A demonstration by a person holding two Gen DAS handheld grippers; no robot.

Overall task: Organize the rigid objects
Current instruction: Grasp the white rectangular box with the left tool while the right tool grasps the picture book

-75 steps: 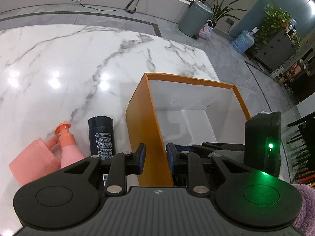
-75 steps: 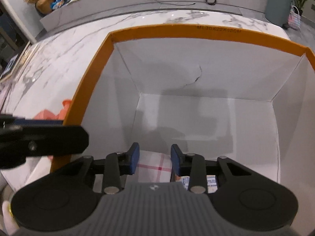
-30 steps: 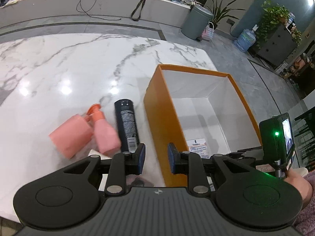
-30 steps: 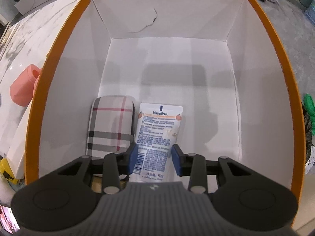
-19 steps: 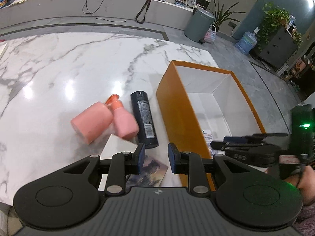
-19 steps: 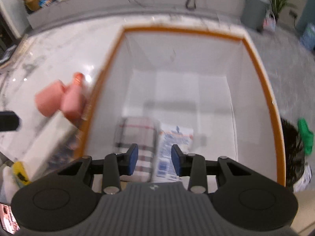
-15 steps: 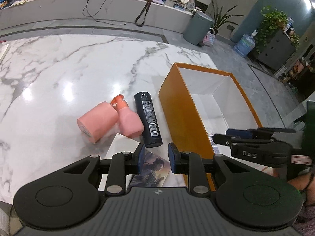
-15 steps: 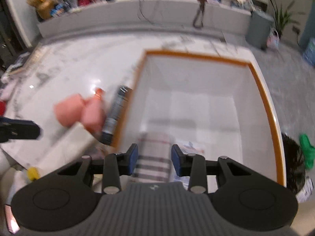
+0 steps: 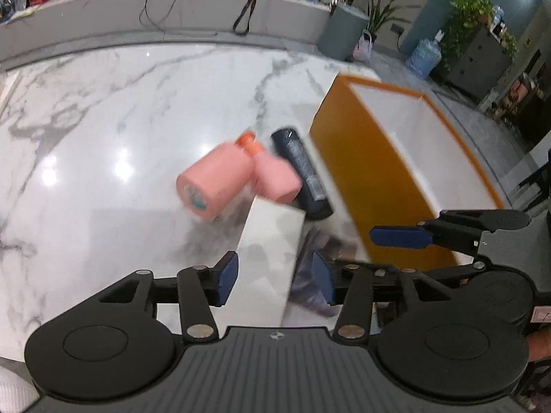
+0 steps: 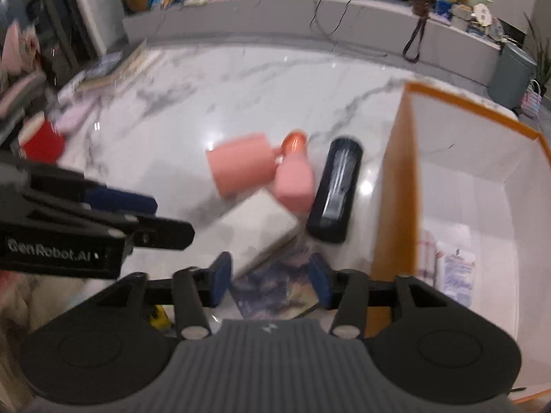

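On the marble table lie a pink cylinder (image 9: 213,182), a pink pump bottle (image 9: 273,177), a dark bottle (image 9: 303,175) and a white box (image 9: 272,241) with a picture on one side (image 10: 279,289). My left gripper (image 9: 275,278) hovers over the white box, its jaws opening and pressing on nothing. My right gripper (image 10: 270,280) hangs above the box's picture end, jaws also opening and empty. The orange box (image 9: 378,172) stands to the right. It holds a plaid case (image 10: 425,251) and a Vaseline tube (image 10: 454,268).
A red object (image 10: 43,143) and books (image 10: 113,69) sit at the table's far left. A small yellow item (image 10: 160,316) lies near the front edge. The two grippers are close together, with a right finger (image 9: 399,235) beside the orange box and a left finger (image 10: 120,199) over bare marble.
Both grippers' jaws have spread wider. The right gripper has come up out of the orange box and swung left over the table objects. The left gripper has shifted so the white box lies under it.
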